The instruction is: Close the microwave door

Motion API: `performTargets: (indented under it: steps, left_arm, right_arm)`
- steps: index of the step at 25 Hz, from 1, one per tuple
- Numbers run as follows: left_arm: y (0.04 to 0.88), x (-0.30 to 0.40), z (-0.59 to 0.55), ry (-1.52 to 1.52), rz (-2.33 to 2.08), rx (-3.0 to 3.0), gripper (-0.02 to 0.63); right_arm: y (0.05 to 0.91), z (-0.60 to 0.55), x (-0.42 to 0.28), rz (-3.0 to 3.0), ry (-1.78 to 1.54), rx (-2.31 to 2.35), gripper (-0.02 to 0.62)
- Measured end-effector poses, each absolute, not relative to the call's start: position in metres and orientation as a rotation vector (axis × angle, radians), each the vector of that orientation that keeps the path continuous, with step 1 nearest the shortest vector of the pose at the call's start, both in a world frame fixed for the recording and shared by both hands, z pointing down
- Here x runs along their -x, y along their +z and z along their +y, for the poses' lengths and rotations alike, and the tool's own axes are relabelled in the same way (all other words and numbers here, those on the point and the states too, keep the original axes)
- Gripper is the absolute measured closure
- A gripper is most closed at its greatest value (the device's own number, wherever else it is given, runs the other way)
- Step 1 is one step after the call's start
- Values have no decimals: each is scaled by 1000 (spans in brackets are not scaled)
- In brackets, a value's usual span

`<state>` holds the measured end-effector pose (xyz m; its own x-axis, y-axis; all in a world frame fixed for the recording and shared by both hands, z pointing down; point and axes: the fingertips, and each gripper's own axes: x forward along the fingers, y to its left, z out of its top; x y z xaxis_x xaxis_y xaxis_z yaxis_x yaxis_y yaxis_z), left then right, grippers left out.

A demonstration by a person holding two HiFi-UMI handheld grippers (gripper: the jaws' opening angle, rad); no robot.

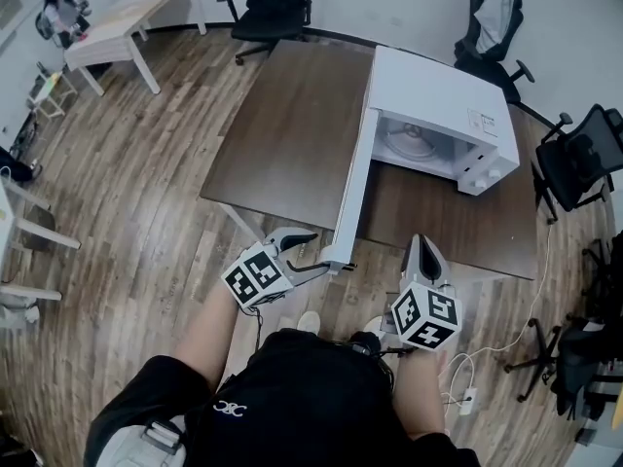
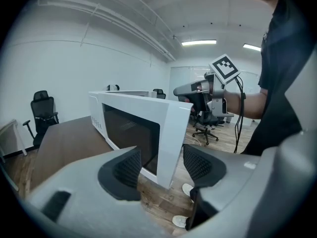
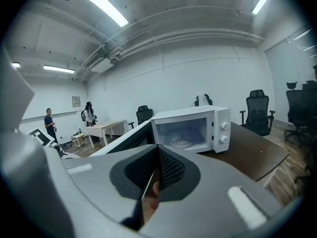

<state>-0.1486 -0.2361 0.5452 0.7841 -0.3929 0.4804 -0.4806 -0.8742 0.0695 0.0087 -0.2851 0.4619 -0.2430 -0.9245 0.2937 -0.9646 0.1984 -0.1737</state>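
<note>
Two claws sit in my hands, both on the near side of the microwave (image 1: 438,95), out by the free end of its open door (image 1: 352,188). Nearer to me than the microwave, below both claws, my light shoes (image 1: 310,321) stand on the wood floor (image 1: 146,193). My left claw (image 1: 316,254) is spread wide with nothing pinched. In the left gripper view its dark ribbed pads (image 2: 124,170) stand apart, and the door's white free edge shows in the gap between them, just beyond the tips. In the head view those tips lie right at that end of the door, and I cannot tell whether they touch it. My right claw (image 1: 424,243) is pressed together and empty, its pads meeting in the right gripper view. It hovers in front of the microwave, to the right of the door's end and apart from it, pointing toward the cavity.

The door hangs from the microwave's left side and stands out toward me, roughly square to the front, with a dark window in it. Behind it the cavity lies open with the glass turntable (image 1: 407,142) inside, and two knobs (image 3: 225,132) sit on the panel at the microwave's right. A dark brown table (image 1: 292,134) lies under the microwave and spreads mostly to its left. Beyond the microwave stand black office chairs (image 1: 273,3), and far off to its left a white desk (image 1: 122,22)
</note>
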Motion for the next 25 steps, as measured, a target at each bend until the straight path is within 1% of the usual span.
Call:
performTargets:
  steps: [9, 20, 25]
  left_arm:
    - [544, 88, -235, 688, -478, -2878, 342]
    - [543, 13, -240, 707, -325, -2946, 400]
    - [544, -12, -249, 711, -345, -2954, 394]
  right_arm:
    - [465, -276, -53, -2252, 510, -1973, 589]
    - [468, -257, -125, -2138, 558, -2140, 590]
    - [471, -252, -148, -2104, 568, -2175, 590]
